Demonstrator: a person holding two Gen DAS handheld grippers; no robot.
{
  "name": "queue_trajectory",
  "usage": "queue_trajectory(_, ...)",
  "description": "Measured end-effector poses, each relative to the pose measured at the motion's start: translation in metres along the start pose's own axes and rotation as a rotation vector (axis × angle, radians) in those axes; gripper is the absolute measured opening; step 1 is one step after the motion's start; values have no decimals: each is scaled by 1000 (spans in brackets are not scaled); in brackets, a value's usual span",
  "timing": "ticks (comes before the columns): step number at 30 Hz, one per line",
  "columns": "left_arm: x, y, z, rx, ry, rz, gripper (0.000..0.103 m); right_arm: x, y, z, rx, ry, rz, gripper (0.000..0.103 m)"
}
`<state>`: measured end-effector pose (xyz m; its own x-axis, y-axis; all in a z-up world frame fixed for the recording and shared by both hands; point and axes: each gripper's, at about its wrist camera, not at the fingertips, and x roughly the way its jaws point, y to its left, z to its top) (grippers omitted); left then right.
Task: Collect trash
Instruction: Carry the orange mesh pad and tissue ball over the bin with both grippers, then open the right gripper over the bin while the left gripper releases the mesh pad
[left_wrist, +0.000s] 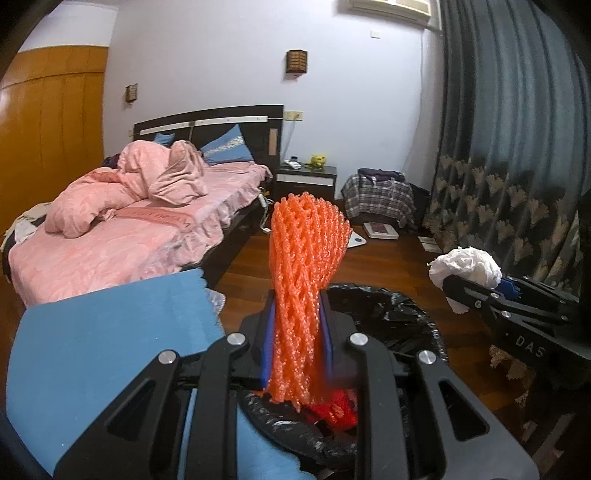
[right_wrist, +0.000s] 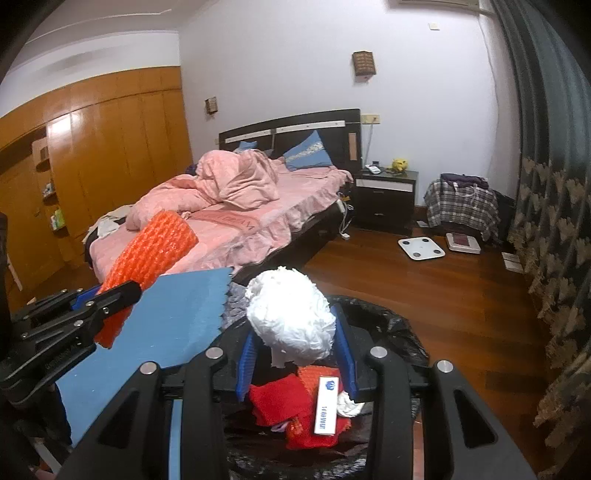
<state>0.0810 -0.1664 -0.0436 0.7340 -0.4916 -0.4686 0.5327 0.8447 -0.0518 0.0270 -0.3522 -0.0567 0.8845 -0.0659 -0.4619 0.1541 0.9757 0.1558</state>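
My left gripper (left_wrist: 297, 306) is shut on an orange foam net sleeve (left_wrist: 308, 254) that stands up between its blue pads, over the near rim of a bin lined with a black bag (left_wrist: 399, 314). My right gripper (right_wrist: 295, 332) is shut on a crumpled white paper wad (right_wrist: 291, 314), held above the same black-lined bin (right_wrist: 391, 328). Inside the bin lie red net pieces (right_wrist: 277, 402) and a small white packet (right_wrist: 327, 406). The right wrist view shows the left gripper (right_wrist: 125, 291) with the orange sleeve (right_wrist: 151, 247) at left; the left wrist view shows the paper wad (left_wrist: 465, 266) at right.
A blue cloth-covered surface (left_wrist: 110, 332) lies left of the bin. Behind stands a bed (left_wrist: 122, 236) with pink bedding, a dark nightstand (left_wrist: 306, 177), a plaid bag (left_wrist: 376, 199), a white scale (right_wrist: 421, 248) on the wooden floor, and patterned curtains (left_wrist: 509, 147) at right.
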Motion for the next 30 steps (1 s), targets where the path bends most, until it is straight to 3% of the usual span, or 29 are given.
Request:
queue_trajectory(19,46,-40,-13,63,36,-111,20,13,-43,-12,30,46,-105,37)
queue_trajectory(30,106,-33,-34,49,131,-122,20,62,-56,-24,37,117,-86,37)
